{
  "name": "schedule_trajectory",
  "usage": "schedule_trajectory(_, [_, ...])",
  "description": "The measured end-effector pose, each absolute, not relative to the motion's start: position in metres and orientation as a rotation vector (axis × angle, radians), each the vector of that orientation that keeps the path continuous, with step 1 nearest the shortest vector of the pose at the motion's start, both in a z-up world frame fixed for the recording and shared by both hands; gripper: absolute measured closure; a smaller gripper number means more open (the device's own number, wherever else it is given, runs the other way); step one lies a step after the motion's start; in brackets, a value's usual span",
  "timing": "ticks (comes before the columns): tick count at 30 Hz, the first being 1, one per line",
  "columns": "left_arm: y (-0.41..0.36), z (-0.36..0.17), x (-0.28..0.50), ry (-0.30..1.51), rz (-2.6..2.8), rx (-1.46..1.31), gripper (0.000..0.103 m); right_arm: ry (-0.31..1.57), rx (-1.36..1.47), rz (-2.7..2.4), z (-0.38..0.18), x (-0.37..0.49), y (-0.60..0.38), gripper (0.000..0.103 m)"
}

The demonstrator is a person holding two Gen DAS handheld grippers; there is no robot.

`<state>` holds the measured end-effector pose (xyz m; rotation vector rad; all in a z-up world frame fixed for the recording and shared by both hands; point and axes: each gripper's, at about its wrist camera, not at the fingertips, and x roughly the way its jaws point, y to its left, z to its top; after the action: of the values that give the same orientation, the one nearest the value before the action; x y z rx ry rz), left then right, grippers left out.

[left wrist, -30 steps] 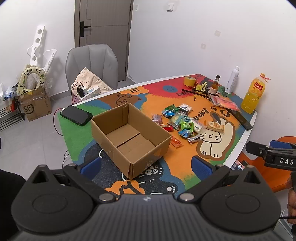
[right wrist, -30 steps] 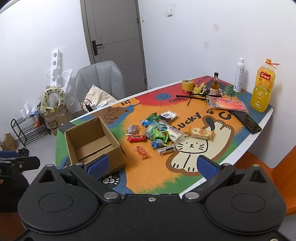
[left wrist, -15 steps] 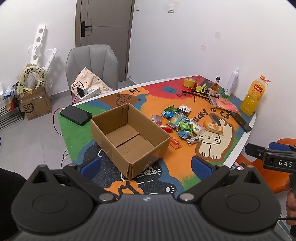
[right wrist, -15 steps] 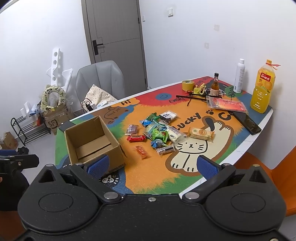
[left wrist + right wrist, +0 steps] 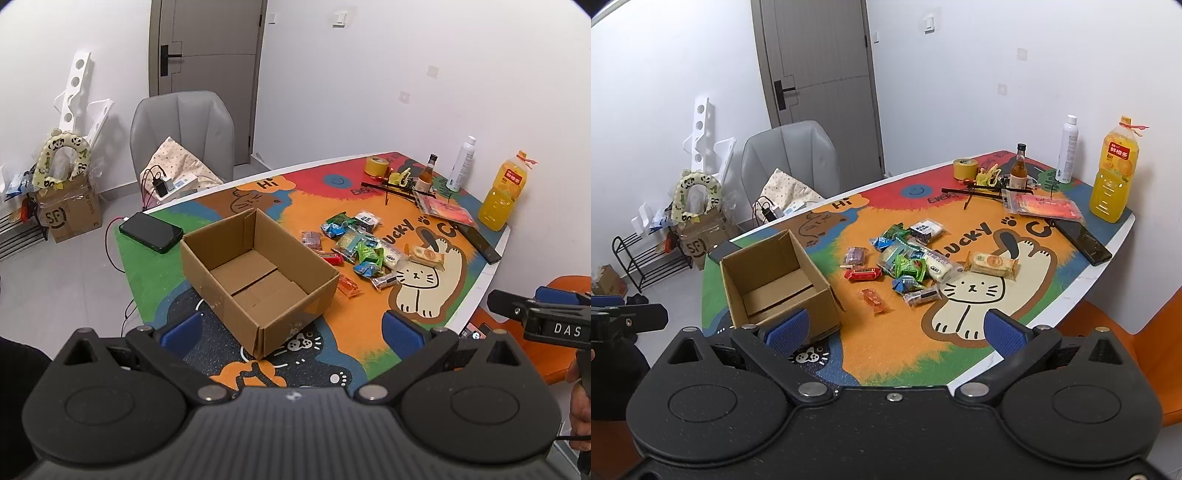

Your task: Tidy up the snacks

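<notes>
Two tongs spread wide, left tongs (image 5: 291, 326) above cardboard box (image 5: 258, 273), right tongs (image 5: 895, 328) facing snacks (image 5: 908, 262)

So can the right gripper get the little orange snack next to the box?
Probably yes. The right gripper is open and empty, and the orange snack lies flat on the mat, apart from the box and the snack pile. Nothing lies between them.
</notes>
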<state>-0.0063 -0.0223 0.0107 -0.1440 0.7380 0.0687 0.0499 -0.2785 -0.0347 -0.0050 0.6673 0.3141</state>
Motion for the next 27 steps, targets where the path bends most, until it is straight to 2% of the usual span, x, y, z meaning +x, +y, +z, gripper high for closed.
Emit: schedule_trajectory(27, [-0.025,0.013,0.008,0.748,0.05,-0.147,0.0,0.677,0.01,0.282,-0.036,0.056,-0.283,0.0])
